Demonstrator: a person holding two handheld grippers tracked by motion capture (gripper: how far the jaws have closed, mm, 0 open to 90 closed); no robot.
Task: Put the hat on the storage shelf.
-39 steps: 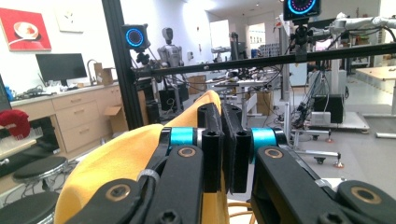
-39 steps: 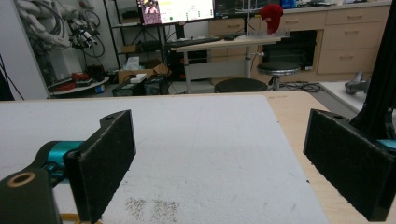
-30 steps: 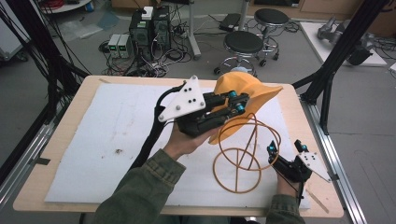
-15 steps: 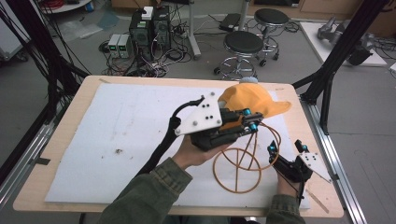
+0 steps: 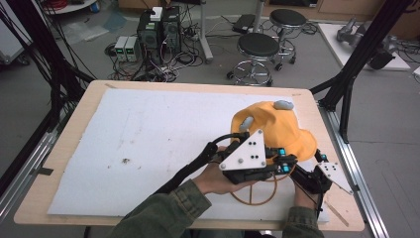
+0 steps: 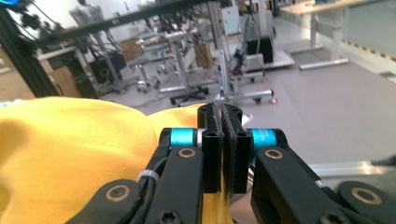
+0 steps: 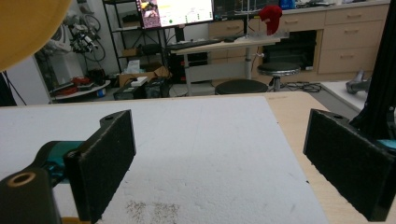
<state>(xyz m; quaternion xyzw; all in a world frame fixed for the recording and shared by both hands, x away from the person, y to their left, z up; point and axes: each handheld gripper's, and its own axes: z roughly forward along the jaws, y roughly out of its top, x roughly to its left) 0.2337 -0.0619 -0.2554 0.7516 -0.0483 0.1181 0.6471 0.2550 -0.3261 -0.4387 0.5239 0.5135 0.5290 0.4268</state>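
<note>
High view: left tongs (image 5: 283, 165) pinch the yellow hat's (image 5: 277, 126) brim; right tongs (image 5: 317, 161) gape wide, no lettering legible

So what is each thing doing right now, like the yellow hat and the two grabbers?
Yellow hat: draped over the wire stand, its edge pinched by the left gripper.
Wire stand: upright on the white mat, top covered by the hat.
Left gripper: shut on the hat's brim.
Right gripper: open, holding nothing, low over the mat.
White mat: lying flat on the table.
</note>
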